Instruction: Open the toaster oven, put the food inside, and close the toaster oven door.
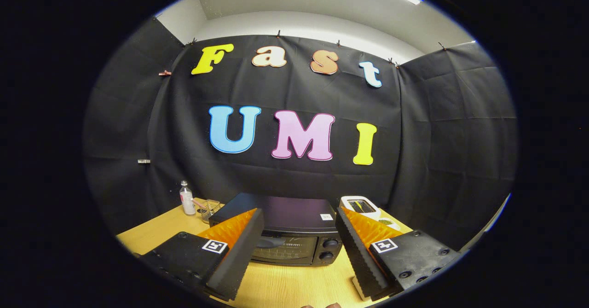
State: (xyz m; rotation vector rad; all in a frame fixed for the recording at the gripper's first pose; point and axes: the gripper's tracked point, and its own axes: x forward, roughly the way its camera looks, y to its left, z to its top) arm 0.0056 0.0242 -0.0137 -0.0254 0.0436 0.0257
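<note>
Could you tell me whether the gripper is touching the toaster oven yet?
Apart. In the gripper view the open gripper frames the toaster oven, and bare table lies between its fingertips and the oven's front.

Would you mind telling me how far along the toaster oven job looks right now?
Nothing looks done yet: the toaster oven on the table has its door shut. In hand, the gripper is open and empty, fingers apart with the oven just ahead between them. Left: opening the door, putting food inside, closing it.
</note>
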